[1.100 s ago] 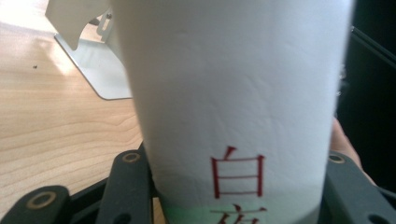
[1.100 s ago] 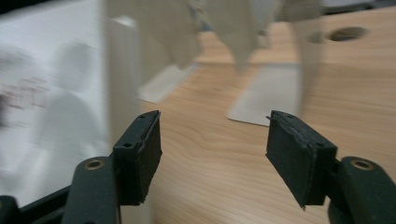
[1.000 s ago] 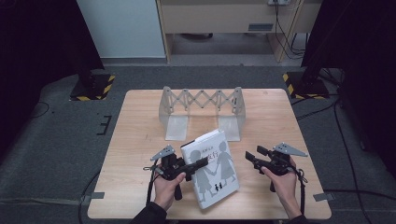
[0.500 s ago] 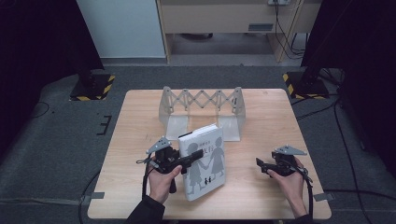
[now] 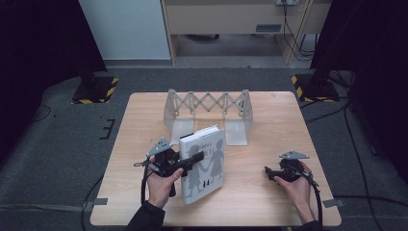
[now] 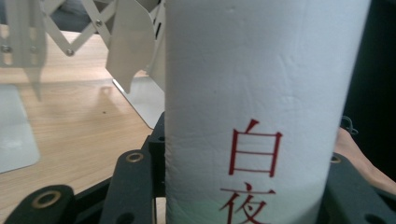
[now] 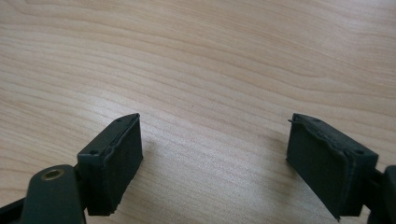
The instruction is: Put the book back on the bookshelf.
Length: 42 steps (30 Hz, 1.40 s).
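A thick white book with grey silhouettes of two children on its cover stands tilted up off the wooden table. My left gripper is shut on its spine side. In the left gripper view the white spine, with red characters, sits between the black jaws. My right gripper is low over the table at the front right, well apart from the book. Its jaws have just been opening; in the right gripper view the right gripper stands open over bare wood with nothing between the pads.
A white metal expanding book rack with scissor links stands across the middle back of the table, just behind the book. Dark floor surrounds the table, with yellow-black striped stand bases at the far corners.
The left gripper has lifted the book from lying nearly flat to standing more upright. The right gripper has drawn away to the right and sunk toward the table, its jaws wider.
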Tool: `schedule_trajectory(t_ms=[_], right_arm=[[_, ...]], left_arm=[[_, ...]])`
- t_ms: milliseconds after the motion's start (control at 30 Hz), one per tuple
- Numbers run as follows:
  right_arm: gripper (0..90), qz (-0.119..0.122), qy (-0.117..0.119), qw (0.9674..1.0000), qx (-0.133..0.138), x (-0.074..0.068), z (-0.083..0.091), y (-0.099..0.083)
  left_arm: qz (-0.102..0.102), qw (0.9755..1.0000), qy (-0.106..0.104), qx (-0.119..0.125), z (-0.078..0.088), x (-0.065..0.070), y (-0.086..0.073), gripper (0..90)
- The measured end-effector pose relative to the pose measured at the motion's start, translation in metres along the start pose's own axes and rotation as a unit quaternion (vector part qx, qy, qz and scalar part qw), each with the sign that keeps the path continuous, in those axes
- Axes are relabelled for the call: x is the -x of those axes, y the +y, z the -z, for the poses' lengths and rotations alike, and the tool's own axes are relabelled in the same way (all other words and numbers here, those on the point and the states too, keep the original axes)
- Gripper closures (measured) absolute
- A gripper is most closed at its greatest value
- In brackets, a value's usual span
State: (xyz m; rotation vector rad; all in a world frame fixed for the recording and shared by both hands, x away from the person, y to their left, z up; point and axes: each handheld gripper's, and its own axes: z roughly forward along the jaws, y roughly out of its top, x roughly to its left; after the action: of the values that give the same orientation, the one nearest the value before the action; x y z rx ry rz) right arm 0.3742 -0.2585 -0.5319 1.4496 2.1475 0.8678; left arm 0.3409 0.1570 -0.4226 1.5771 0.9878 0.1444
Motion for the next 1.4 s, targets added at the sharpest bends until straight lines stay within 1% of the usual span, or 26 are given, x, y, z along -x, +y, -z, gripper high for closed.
schedule_trajectory(t_ms=[33, 100, 233, 267, 300, 333, 400, 433, 467, 533, 633, 700, 733, 767, 867, 933, 1033, 1200, 1400], right_arm=[[16.5, 0.001, 0.0, 1.0, 0.0, 0.0, -0.001, 0.0], [14.9, 0.001, 0.0, 1.0, 0.001, 0.0, -0.001, 0.0], [9.2, 0.005, -0.002, 1.0, 0.005, -0.001, -0.004, -0.001], [9.2, 0.005, -0.002, 1.0, 0.005, -0.001, -0.004, -0.001], [8.1, 0.0, -0.005, 0.9999, 0.015, -0.002, -0.005, -0.003], [8.1, -0.002, -0.006, 0.9998, 0.019, -0.002, -0.005, -0.004], [7.4, -0.003, -0.006, 0.9998, 0.018, -0.002, -0.005, -0.004], [7.4, -0.003, -0.006, 0.9998, 0.018, -0.002, -0.005, -0.004], [5.5, -0.008, -0.008, 0.9998, 0.016, -0.002, -0.006, -0.004], [5.2, -0.005, -0.008, 0.9998, 0.016, -0.001, -0.006, -0.004], [4.8, -0.005, -0.008, 0.9998, 0.017, -0.001, -0.006, -0.004], [4.5, -0.005, -0.009, 0.9998, 0.017, -0.001, -0.006, -0.004], [4.5, -0.005, -0.009, 0.9998, 0.017, -0.001, -0.006, -0.004], [4.5, -0.005, -0.009, 0.9998, 0.017, -0.001, -0.006, -0.004], [4.5, -0.004, -0.009, 0.9998, 0.017, -0.001, -0.007, -0.004], [4.5, -0.004, -0.009, 0.9998, 0.017, -0.001, -0.006, -0.004], [4.5, -0.004, -0.009, 0.9998, 0.017, -0.001, -0.006, -0.004], [4.4, -0.005, -0.009, 0.9998, 0.017, -0.001, -0.007, -0.004], [4.4, -0.005, -0.008, 0.9998, 0.016, -0.001, -0.007, -0.004]], left_arm=[[0.0, 1.0, 0.0, 0.0, 0.0, 0.0, 0.0, 52.2], [0.005, 0.9999, 0.006, 0.01, 0.007, -0.004, 0.006, 52.2], [-0.005, 0.9995, 0.023, 0.022, 0.015, -0.004, 0.015, 52.1], [-0.005, 0.9995, 0.023, 0.022, 0.015, -0.004, 0.015, 52.1], [-0.008, 0.9992, 0.03, 0.026, 0.018, -0.006, 0.019, 52.1], [-0.008, 0.999, 0.033, 0.028, 0.02, -0.007, 0.021, 52.1], [-0.006, 0.9987, 0.04, 0.032, 0.023, -0.011, 0.025, 52.1], [-0.006, 0.9987, 0.04, 0.032, 0.023, -0.011, 0.025, 52.1], [-0.004, 0.9981, 0.049, 0.036, 0.025, -0.015, 0.028, 52.1], [-0.007, 0.9976, 0.058, 0.038, 0.027, -0.018, 0.031, 52.1], [-0.013, 0.9963, 0.075, 0.041, 0.031, -0.024, 0.038, 52.0], [-0.013, 0.995, 0.089, 0.044, 0.035, -0.029, 0.042, 52.0], [-0.013, 0.995, 0.089, 0.044, 0.035, -0.029, 0.042, 52.1], [-0.013, 0.9938, 0.098, 0.049, 0.038, -0.033, 0.046, 52.0], [-0.01, 0.9919, 0.114, 0.054, 0.041, -0.039, 0.051, 52.1], [-0.013, 0.9908, 0.123, 0.056, 0.042, -0.042, 0.053, 52.0], [-0.014, 0.9892, 0.135, 0.057, 0.041, -0.046, 0.056, 52.0], [-0.015, 0.9872, 0.147, 0.06, 0.036, -0.051, 0.06, 52.1], [-0.028, 0.9829, 0.171, 0.064, 0.025, -0.057, 0.068, 52.1]])
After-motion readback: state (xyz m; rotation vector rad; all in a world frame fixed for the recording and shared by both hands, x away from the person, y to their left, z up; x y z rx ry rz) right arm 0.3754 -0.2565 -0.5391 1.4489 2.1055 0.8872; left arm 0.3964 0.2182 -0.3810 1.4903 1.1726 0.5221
